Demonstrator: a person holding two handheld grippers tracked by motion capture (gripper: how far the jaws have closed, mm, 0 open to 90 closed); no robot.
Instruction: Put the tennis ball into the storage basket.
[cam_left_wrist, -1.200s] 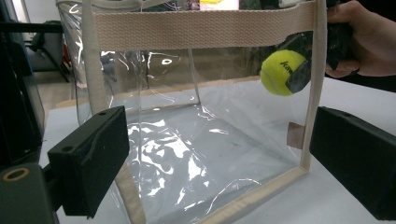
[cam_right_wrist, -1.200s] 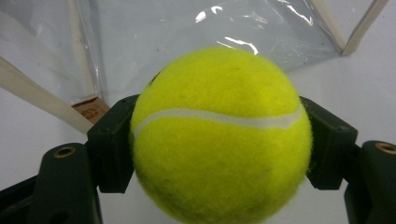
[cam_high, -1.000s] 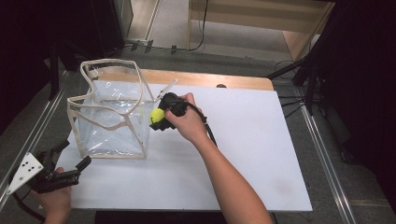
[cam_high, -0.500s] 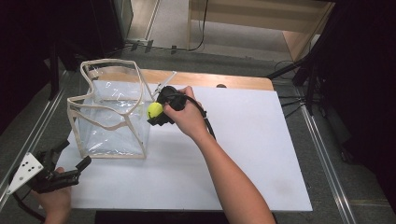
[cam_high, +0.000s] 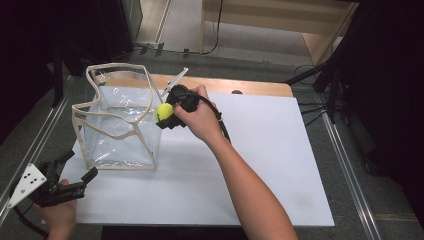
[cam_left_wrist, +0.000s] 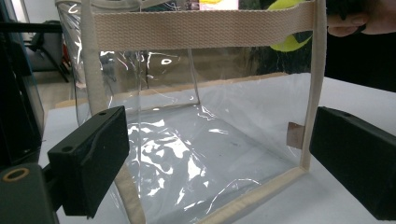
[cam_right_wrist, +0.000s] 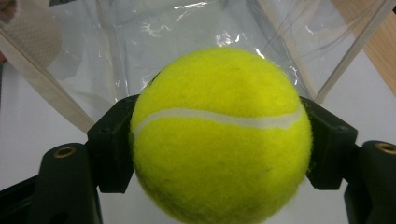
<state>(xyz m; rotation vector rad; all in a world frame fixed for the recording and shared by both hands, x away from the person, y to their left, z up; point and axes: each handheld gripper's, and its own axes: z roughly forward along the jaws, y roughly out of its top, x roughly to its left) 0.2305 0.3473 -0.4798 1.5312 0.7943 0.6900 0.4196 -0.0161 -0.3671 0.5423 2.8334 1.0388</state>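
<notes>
Right hand-held gripper (cam_high: 166, 116), seen from above: its 2 black jaws are closed on a yellow-green tennis ball (cam_high: 163, 111), one jaw pressed to each side of the ball, as the right gripper view confirms (cam_right_wrist: 219, 140). The ball is held in the air at the upper right corner of a clear plastic bag (cam_high: 117, 120) with cream webbing trim, just at its rim; whether ball and rim touch cannot be told. The right hand (cam_high: 200, 117) wraps the gripper body, the forearm running down to the bottom edge. The bag stands upright and open-topped on the left part of a white desk (cam_high: 250, 165), its inside bare. Left hand-held gripper (cam_high: 75, 170): held low at the desk's near left corner, apart from the bag, jaws spread wide with nothing between them; in the left gripper view (cam_left_wrist: 219, 154) the 2 jaws frame the bag's near face (cam_left_wrist: 201, 140), and the ball (cam_left_wrist: 292, 42) shows behind the top strap.
</notes>
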